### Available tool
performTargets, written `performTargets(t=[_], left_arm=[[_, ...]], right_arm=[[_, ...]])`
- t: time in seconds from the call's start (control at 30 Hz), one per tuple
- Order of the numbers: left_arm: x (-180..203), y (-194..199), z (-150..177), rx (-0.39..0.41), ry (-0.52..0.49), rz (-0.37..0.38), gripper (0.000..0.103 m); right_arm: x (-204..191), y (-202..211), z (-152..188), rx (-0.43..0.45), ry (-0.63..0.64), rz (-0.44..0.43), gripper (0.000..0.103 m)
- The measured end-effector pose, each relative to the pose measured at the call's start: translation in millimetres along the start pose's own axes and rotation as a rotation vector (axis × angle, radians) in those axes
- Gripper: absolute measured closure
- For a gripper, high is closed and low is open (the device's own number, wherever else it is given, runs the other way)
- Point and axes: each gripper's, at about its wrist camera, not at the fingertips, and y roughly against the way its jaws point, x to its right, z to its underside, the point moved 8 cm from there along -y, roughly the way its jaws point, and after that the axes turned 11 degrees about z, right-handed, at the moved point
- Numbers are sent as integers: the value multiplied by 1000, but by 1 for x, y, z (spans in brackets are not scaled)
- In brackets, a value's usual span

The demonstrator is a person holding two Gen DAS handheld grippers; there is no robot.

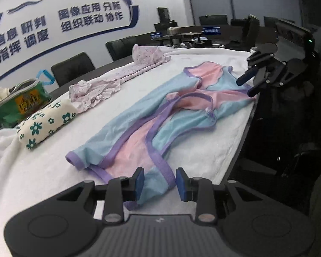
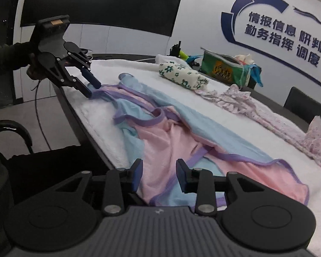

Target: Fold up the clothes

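Observation:
A pink and light-blue garment with purple trim lies spread out and rumpled on the white towel that covers the table. In the left wrist view my left gripper is open over the garment's near hem, with the trimmed edge between its blue pads but not pinched. My right gripper hovers open at the garment's far end by the table edge. In the right wrist view the right gripper is open above the garment. The left gripper stands at the opposite end, a sleeved hand holding it.
A folded cream cloth with green flowers, a green zip bag and a lilac patterned garment lie along the table's far side. Dark chairs stand behind. The table edge drops off beside the garment; a black chair arm is below.

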Motion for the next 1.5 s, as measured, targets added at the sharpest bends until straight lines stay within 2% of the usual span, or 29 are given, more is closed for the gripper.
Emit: performTargets(t=[0.07, 0.1, 0.13, 0.17, 0.23, 0.27, 0.33, 0.37, 0.4, 0.5, 0.53, 0.63, 0.7, 0.73, 0.77, 0.8, 0.83, 0.87, 0.9, 1.0, 1.13, 1.2, 1.33, 1.43, 1.5], left_arm=[[0, -2, 2, -8, -22, 9, 75], [0, -3, 3, -12, -31, 15, 79], [-2, -3, 3, -13, -19, 30, 90], [-4, -2, 3, -14, 4, 49, 90], [-10, 5, 0, 14, 44, 57, 86], [-13, 11, -1, 34, 66, 51, 72], [-18, 22, -3, 73, 109, 37, 54], [-20, 28, -4, 92, 130, 31, 52], [-23, 34, -5, 112, 152, 24, 52], [-36, 31, 6, 34, 318, -65, 52], [-39, 28, 10, 20, 400, -93, 52], [-46, 18, 19, 7, 682, -171, 55], [-47, 16, 18, 38, 787, -215, 55], [-45, 14, 17, 48, 812, -235, 65], [-44, 12, 16, 53, 828, -255, 87], [-42, 11, 15, 54, 831, -269, 96], [-41, 10, 15, 54, 826, -280, 97], [-39, 8, 14, 54, 821, -292, 97], [-40, 9, 14, 61, 819, -296, 98], [-48, 16, 15, 90, 818, -306, 99], [-76, 43, 28, 121, 836, -378, 100], [-91, 57, 36, 135, 850, -417, 100], [-117, 78, 58, 130, 888, -496, 100], [-127, 81, 74, 94, 907, -490, 96], [-131, 89, 76, 117, 925, -473, 89]], right_arm=[[-7, -2, 1, -13, 9, -3, 70], [-10, -4, 2, -20, 14, -4, 70], [-12, -7, 0, -21, 20, -8, 70], [-14, -10, -7, -5, 26, -23, 70], [-14, -20, -28, 32, 22, -43, 65], [-12, -26, -42, 52, 12, -47, 61], [-8, -44, -73, 76, 3, -46, 61], [-7, -56, -89, 78, 5, -41, 61], [-9, -71, -108, 86, 25, -75, 61], [-22, -126, -158, 84, 132, -222, 61], [-25, -148, -172, 58, 157, -262, 61], [-45, -216, -202, -42, 217, -406, 61], [-63, -248, -207, -104, 253, -484, 61], [-69, -258, -205, -134, 276, -506, 61], [-75, -267, -202, -162, 301, -527, 61], [-80, -274, -198, -186, 325, -543, 70], [-82, -276, -193, -207, 332, -574, 78], [-83, -274, -192, -209, 326, -610, 93], [-84, -271, -191, -209, 319, -645, 99], [-85, -262, -198, -147, 349, -637, 102], [-79, -267, -231, -52, 291, -584, 102], [-83, -277, -246, -37, 297, -571, 102], [-110, -307, -265, -41, 335, -558, 102], [-132, -338, -263, -94, 362, -527, 101], [-133, -344, -262, -128, 365, -508, 98]])
